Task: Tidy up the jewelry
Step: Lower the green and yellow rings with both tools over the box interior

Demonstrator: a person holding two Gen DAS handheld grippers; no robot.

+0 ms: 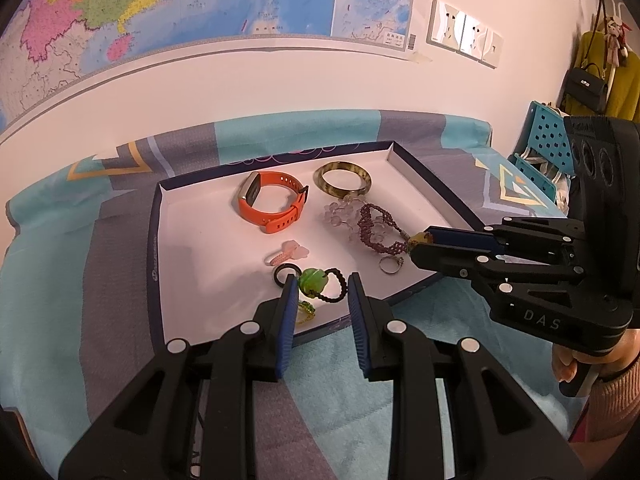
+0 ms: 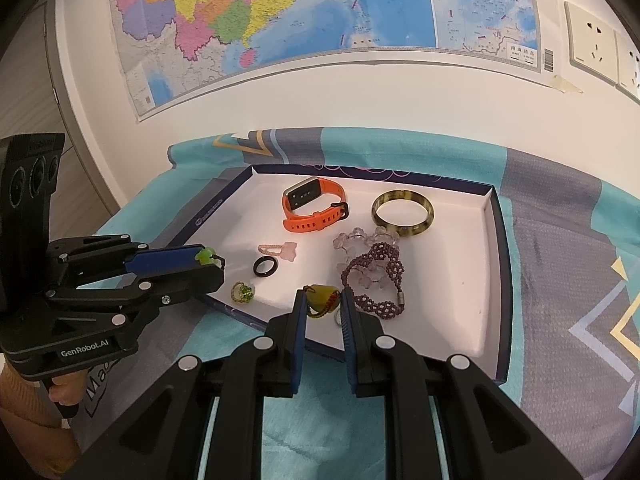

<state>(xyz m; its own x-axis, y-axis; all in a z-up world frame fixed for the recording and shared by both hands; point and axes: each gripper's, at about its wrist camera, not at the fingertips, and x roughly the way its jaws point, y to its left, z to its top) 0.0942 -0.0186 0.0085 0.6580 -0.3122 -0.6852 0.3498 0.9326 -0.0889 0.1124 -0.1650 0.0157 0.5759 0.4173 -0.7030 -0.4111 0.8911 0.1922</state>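
Two tools work the near edge of the white-lined jewelry tray (image 1: 404, 162): the left tool (image 1: 323, 285), wide, straddles the green bead on its black cord loop (image 1: 314, 281); the right tool (image 2: 323, 300), narrower, flanks the amber pendant (image 2: 320, 300), contact unclear.

Left gripper (image 1: 323, 286): held low and pointing forward, its 2 blue-padded fingers (image 1: 289, 320) parted with a clear gap between them. Right gripper (image 2: 323, 305): likewise pointing forward, its 2 fingers (image 2: 299, 332) parted by a narrower gap. Each unit is gripped from below by a bare hand (image 1: 568, 360), with a ribbed sleeve cuff at the wrist.
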